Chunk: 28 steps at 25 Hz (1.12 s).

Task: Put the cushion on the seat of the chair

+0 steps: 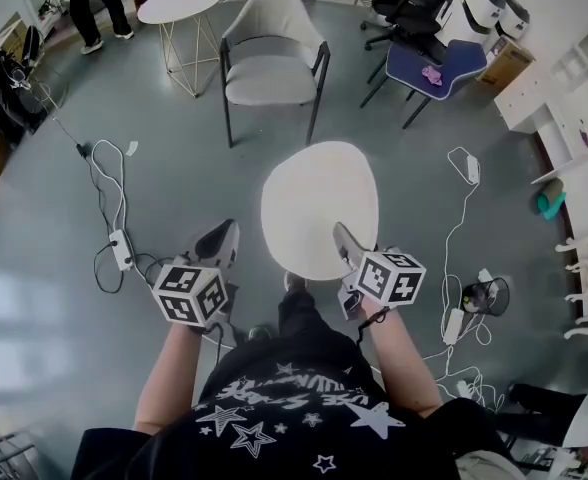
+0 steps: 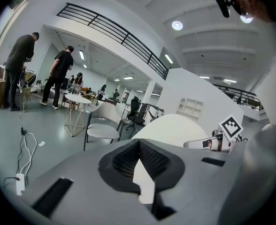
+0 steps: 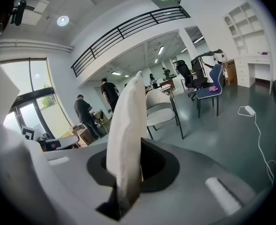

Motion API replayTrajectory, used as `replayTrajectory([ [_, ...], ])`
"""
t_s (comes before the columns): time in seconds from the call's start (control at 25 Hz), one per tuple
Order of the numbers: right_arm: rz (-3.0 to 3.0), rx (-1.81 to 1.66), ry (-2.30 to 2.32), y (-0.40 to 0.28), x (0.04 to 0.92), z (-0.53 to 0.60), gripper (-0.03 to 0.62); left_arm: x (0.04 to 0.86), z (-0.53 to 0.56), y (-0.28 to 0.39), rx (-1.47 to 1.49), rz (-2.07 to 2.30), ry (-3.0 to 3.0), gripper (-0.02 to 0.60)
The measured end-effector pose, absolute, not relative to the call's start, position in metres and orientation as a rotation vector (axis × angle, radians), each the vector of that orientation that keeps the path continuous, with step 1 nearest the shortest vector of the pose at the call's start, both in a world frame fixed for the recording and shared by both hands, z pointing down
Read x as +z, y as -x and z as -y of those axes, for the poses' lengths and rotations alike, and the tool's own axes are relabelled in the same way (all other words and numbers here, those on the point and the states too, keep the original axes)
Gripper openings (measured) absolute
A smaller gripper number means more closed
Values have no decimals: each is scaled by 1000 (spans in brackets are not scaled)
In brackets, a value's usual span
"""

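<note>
While the cushion (image 1: 319, 208) hangs: likely soft, light, floppy.
Right claw (image 1: 342, 238): clamped on cushion's near edge.
Left claw (image 1: 224, 240): closed, empty, left of cushion; should probably take that edge.
Chair (image 1: 271, 78): beyond cushion.

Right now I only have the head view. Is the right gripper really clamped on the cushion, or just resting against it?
Observer: Clamped. In the right gripper view the right gripper's jaws pinch the cushion's edge, which stands upright between them.
Operator: Anyone standing by the chair?
Observer: No. The left gripper view shows one person and another standing past the round table, well away from the chair.
</note>
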State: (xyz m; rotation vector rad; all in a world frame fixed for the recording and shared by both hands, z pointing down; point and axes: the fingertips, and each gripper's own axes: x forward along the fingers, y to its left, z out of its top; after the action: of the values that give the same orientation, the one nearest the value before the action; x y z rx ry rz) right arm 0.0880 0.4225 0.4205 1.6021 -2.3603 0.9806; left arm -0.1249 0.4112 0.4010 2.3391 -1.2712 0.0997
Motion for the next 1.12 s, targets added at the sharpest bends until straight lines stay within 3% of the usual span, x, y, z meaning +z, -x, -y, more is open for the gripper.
replayTrajectory([
  [1.12,2410,1113,-1411,-150,446,-226,49,407,-227,50,158,1397,-2224,8],
])
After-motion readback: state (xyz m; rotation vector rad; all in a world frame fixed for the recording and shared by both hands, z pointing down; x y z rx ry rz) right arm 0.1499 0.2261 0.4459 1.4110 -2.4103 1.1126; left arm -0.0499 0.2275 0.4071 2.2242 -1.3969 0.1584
